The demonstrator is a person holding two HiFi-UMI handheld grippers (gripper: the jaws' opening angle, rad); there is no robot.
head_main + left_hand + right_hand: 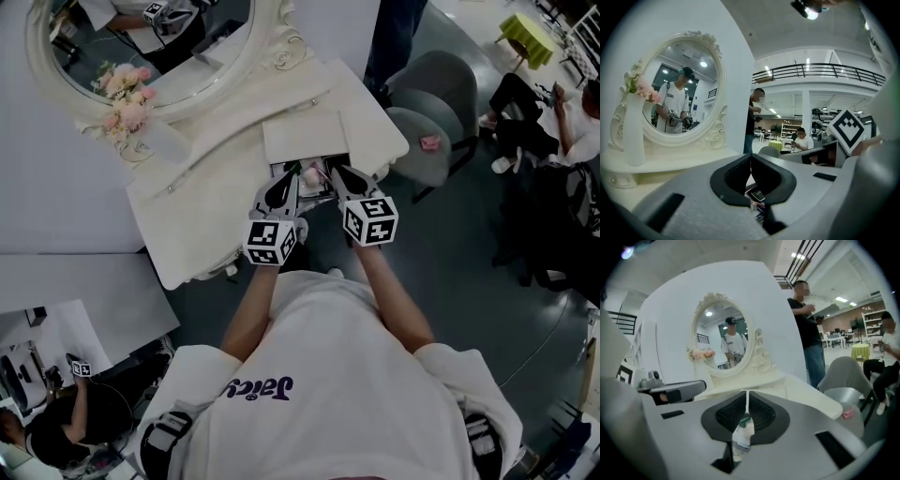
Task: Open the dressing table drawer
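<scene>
The cream dressing table [197, 202] has its drawer [317, 192] pulled out under the front edge, with small items lying inside. Both grippers hover side by side just above the drawer. My left gripper [286, 174] has its pads together at the tips [750, 158] with nothing held; drawer contents show in the gap below them. My right gripper [336, 172] has its pads nearly touching [746, 399], a thin slit between them. A white item with green [742, 432] shows low in the gap behind the pads; I cannot tell whether it is gripped or lies in the drawer.
An oval mirror [150, 47] and a white vase of pink flowers [127, 112] stand at the table's back. Two grey chairs [427, 131] sit to the right. A person in black [806, 329] stands beside the table; others sit further right [562, 112].
</scene>
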